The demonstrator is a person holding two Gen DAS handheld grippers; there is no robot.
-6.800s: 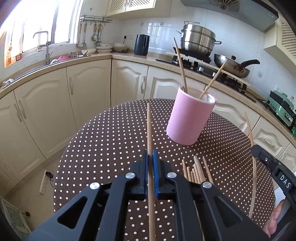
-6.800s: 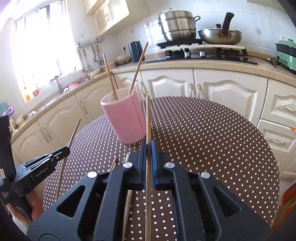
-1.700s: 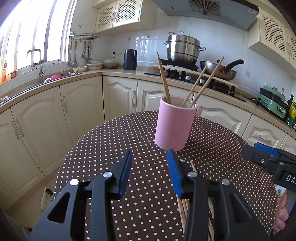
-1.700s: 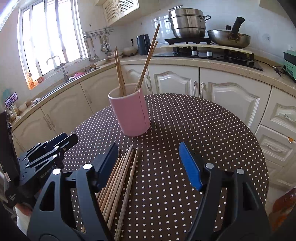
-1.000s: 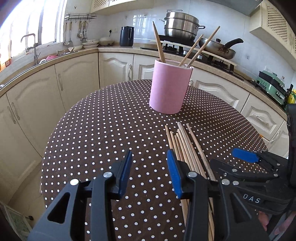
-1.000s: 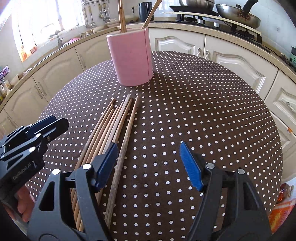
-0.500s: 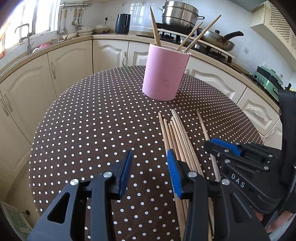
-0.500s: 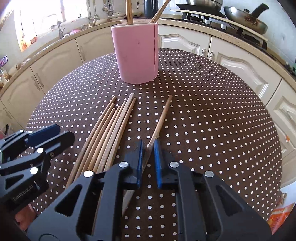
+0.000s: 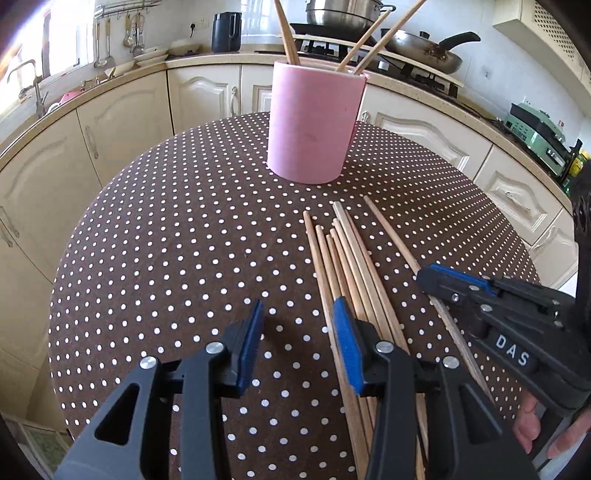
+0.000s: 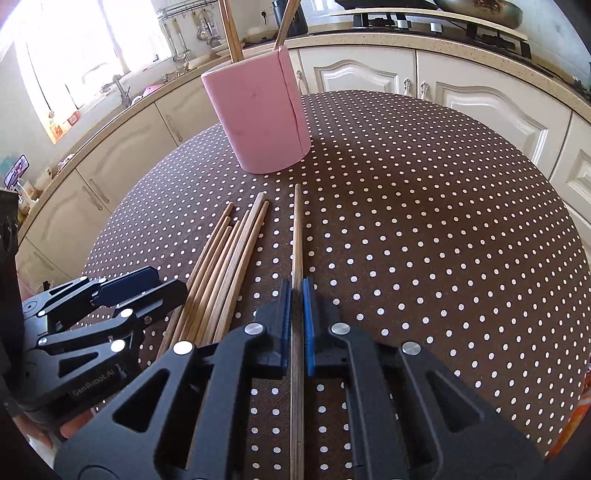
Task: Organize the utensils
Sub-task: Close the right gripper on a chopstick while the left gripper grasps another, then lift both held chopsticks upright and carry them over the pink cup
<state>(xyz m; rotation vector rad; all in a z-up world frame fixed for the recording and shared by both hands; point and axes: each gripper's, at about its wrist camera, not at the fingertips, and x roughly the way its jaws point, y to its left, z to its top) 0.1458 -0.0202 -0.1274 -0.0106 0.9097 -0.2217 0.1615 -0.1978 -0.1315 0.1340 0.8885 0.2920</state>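
A pink cup [image 9: 314, 125] stands on the far side of the dotted round table [image 9: 166, 240], with three chopsticks leaning in it. Several loose chopsticks [image 9: 351, 266] lie in a bundle in front of it. My left gripper [image 9: 297, 314] hangs open just left of the bundle, nothing between its jaws; its right finger sits over the leftmost stick. My right gripper [image 10: 296, 286] is shut on a single chopstick [image 10: 296, 236], which lies apart to the right of the bundle [image 10: 229, 258] and points toward the cup [image 10: 258, 118]. The right gripper [image 9: 424, 275] also shows in the left wrist view.
Cream cabinets and a counter curve around behind the table. A hob with steel pots and a wok [image 9: 424, 40] is at the back, with a dark kettle [image 9: 226, 31] to its left. A person's hand [image 9: 532, 432] holds the right gripper's handle. The table edge [image 10: 554, 206] is near on the right.
My right gripper closed on one chopstick and drew it to the right, away from the bundle. My left gripper came lower and closer to the bundle, still open.
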